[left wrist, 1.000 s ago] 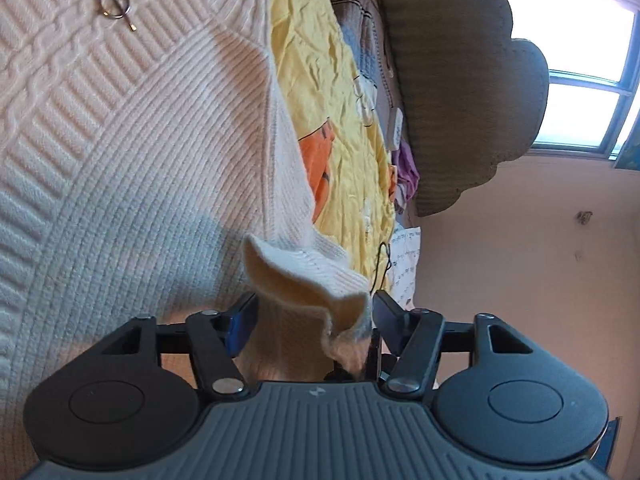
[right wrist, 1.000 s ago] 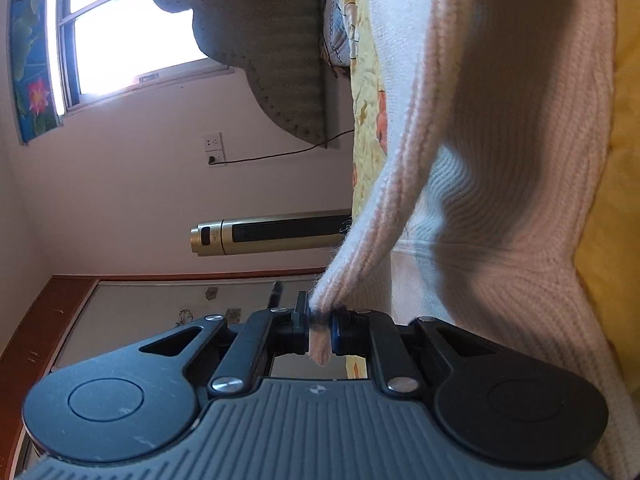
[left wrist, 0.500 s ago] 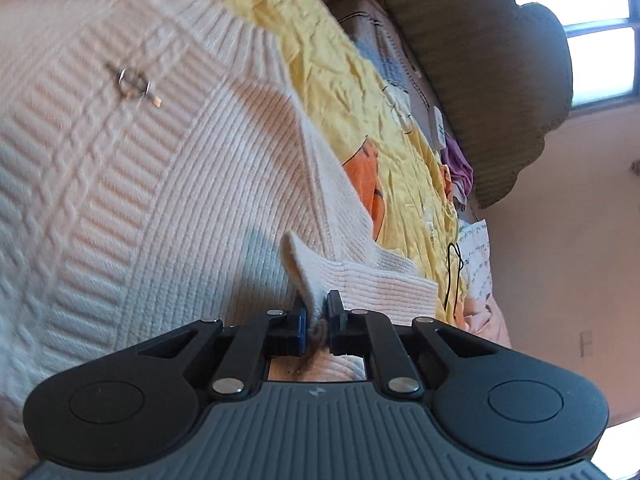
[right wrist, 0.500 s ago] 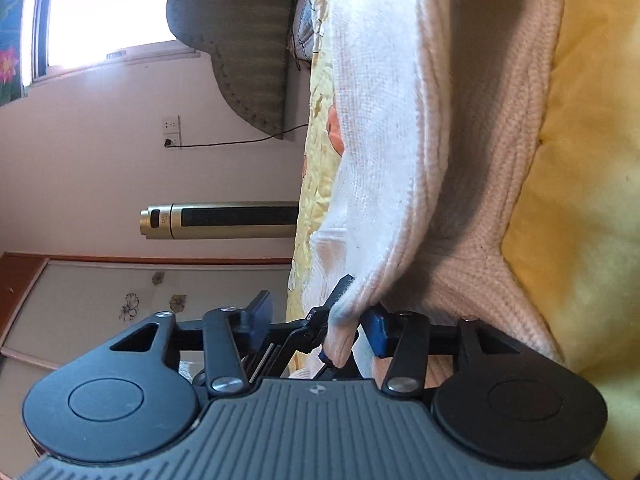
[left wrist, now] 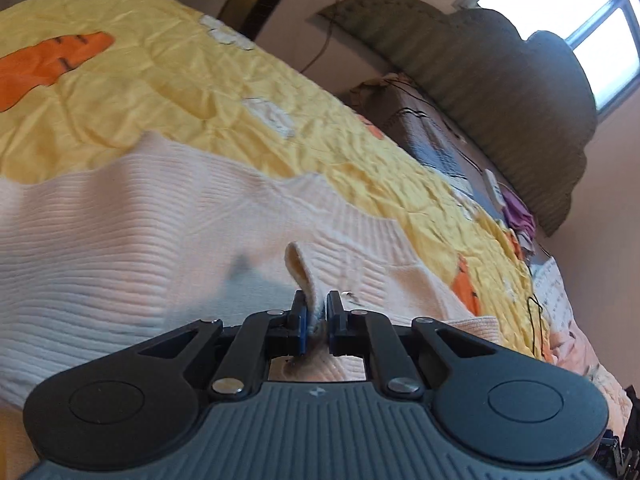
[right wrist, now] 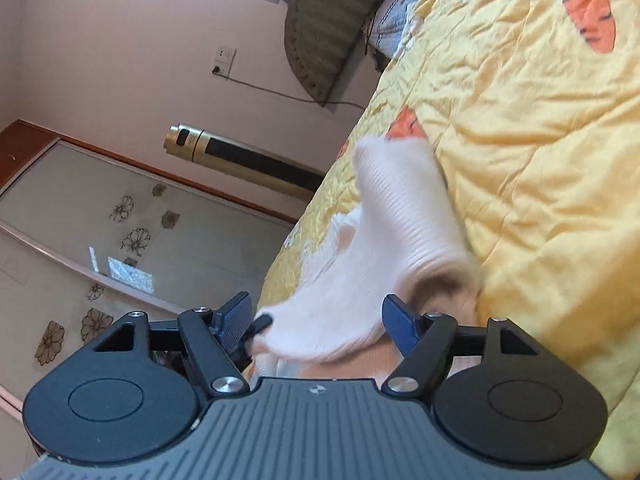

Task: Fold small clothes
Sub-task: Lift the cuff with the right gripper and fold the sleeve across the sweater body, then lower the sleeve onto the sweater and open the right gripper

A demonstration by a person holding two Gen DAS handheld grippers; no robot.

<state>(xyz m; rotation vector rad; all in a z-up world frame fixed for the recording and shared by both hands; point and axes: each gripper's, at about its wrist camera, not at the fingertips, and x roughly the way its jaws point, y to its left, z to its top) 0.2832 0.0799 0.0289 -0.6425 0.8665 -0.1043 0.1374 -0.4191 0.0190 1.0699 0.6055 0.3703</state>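
- One cream knit sweater on the bed, one yellow quilt under it, two grippers in my hands.
- Left first: my left gripper is pinched tight on a ribbed fold of the sweater, the cloth standing up as a small ridge between the jaws.
- From this side the sweater lies broad across the lower left of the quilt, fine ribs running across it, a wider ribbed band near the pinch, its far edge wavy against the yellow.
- Carrot patches on the quilt: I count at least three orange ones in the left view, one large one at far left.
- Beyond the sweater the quilt runs bare up to the grey-green headboard, with a heap of bedding and small clutter below it.
- Over to my right gripper: jaws have just been opening and now stand wide, a blurred sleeve-like length of the sweater loose between them, neither pad pressing it.
- Right of that sleeve, open yellow quilt, wrinkled, with two carrots in sight.
- Left of it the bed edge drops away toward one gold tower fan and a flowered wardrobe door.
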